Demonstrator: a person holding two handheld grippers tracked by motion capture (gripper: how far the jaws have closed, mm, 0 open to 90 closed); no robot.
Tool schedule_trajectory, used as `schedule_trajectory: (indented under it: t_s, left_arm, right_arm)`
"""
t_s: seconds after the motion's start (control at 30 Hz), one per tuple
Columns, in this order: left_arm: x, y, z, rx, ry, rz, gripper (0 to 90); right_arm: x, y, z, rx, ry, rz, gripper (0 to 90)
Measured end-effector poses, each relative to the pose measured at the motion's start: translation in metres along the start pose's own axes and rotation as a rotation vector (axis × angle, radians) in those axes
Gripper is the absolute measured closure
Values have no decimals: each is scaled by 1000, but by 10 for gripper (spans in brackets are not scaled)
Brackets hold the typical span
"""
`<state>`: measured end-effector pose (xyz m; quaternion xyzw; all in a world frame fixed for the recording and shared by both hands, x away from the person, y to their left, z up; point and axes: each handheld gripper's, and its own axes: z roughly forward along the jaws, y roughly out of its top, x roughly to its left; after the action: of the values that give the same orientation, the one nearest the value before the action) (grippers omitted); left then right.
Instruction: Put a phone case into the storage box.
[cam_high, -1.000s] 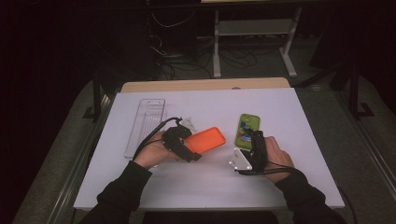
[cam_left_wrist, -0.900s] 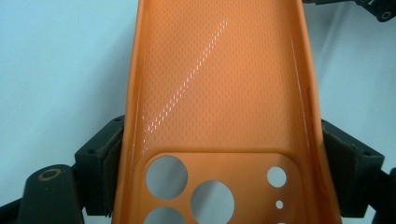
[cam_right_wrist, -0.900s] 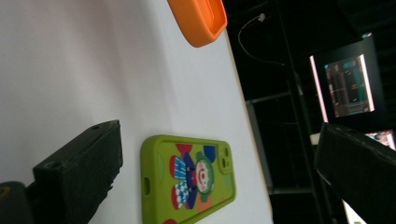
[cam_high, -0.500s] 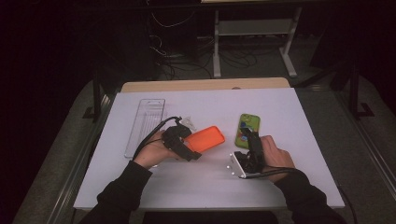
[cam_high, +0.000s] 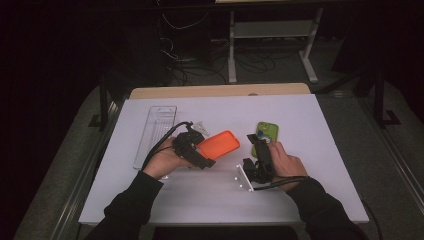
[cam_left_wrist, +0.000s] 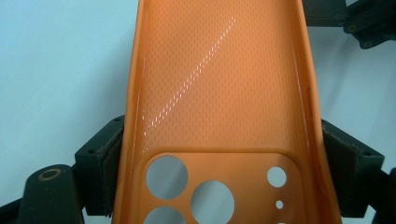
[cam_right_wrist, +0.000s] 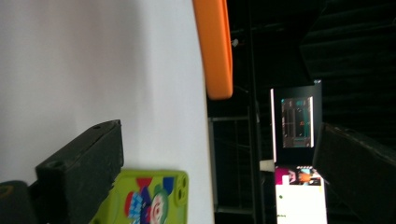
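Left gripper (cam_high: 202, 150) fingers clamped wide, right gripper (cam_high: 256, 145) fingers apart — forearms low

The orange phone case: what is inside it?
The orange phone case is empty: its textured inner floor and camera holes show, with white table through them. Its end nearest the left gripper's camera lies beyond the frame.

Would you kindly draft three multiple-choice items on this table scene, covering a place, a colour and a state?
1. Where does the green phone lie?
A. Inside the clear tray
B. On the white table, just ahead of the right tool
C. Under the orange case

2. What colour is the case in the left tool?
A. Orange
B. Blue
C. Black

3. How does the left tool stand?
A. Open, nothing between its jaws
B. Shut on the case's sides
C. Lying on the floor

Key: 1 B, the phone rests on the table ahead of the right tool. 2 A, the orange case. 3 B, the left tool has its pads pressing both side walls.
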<state>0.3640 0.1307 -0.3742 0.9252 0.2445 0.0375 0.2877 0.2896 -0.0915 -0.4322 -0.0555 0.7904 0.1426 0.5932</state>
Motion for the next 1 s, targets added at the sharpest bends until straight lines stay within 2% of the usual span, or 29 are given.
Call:
schedule_trajectory:
  t_s: [0.13,0.17,0.23,0.27,0.37,0.47,0.53,0.57,0.7,0.83,0.9,0.93,1.0]
  left_arm:
    - [0,1,0,1,0,-2,157]
    - [1,1,-2,16,1,15,157]
    - [0,1,-1,-1,2,-7,157]
    - [2,1,-3,15,5,12,157]
    - [2,1,-2,7,4,9,157]
    - [2,1,-2,8,6,8,157]
    - [1,1,-1,10,9,7,157]
    - [1,1,-1,15,11,16,157]
    - [0,1,0,18,15,28,157]
    - [-1,2,2,14,18,21,157]
    - [-1,1,2,16,17,30,157]
    - [-1,2,2,15,17,35,157]
    - [-1,2,2,16,18,35,157]
  right_arm:
    - [-3,8,7,-27,-32,-30,31]
    - [-3,10,8,-31,-38,-32,33]
    - [-3,13,12,-36,-44,-46,37]
    - [-3,16,14,-48,-67,-36,41]
    - [-3,22,16,-51,-51,-45,57]
    - [-2,27,19,-63,-64,-63,92]
    - [0,30,20,-70,-69,-57,129]
    - [1,31,21,-77,-76,-76,139]
    - [6,34,22,-87,-66,-81,250]
    - [7,36,21,-118,-79,-79,375]
    - [8,38,21,-123,-90,-96,421]
    - [9,38,21,-130,-84,-74,463]
    - [9,39,20,-152,-87,-84,511]
